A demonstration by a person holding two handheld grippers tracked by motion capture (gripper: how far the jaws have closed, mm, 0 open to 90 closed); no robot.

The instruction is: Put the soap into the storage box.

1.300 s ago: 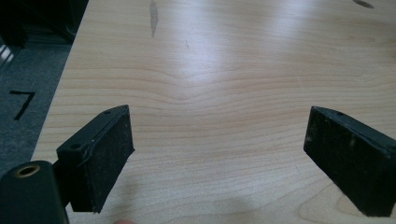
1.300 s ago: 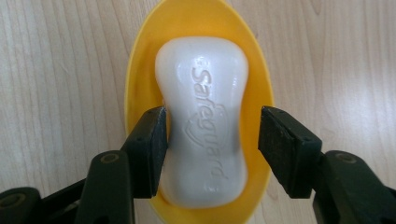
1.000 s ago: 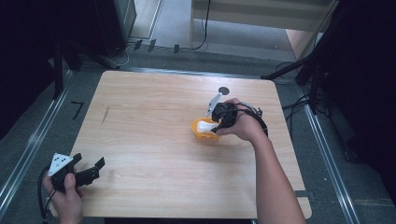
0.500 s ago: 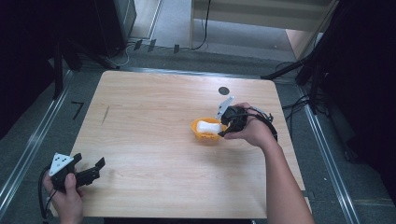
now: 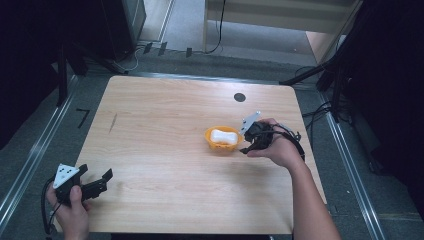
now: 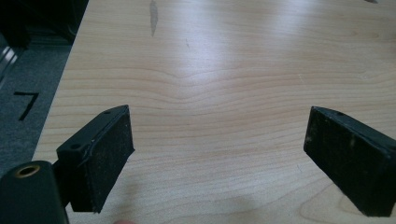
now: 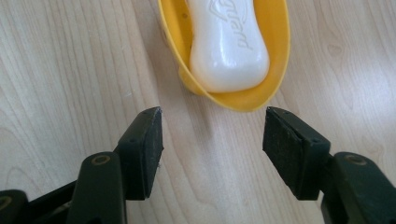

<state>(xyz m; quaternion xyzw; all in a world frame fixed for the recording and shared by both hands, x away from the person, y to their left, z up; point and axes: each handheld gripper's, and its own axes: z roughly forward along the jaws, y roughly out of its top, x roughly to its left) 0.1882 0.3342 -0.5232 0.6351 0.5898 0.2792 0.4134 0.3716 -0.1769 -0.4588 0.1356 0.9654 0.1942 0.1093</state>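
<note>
Just ahead of my right gripper (image 7: 212,151) lies the soap (image 7: 227,44) in its yellow dish (image 7: 243,100). A second ago the gripper was over the dish; now I have drawn it back, jaws spread and empty, so the placing seems done. My left gripper (image 6: 219,163) waits apart, also spread.

**Soap in its dish, just off the right gripper**

A white soap bar (image 7: 229,44) lay flat inside an oval yellow dish (image 7: 275,56) on the wood, embossed lettering up. The dish sat just beyond the right gripper (image 7: 212,140), whose parted jaws flanked its near end without touching.
</note>
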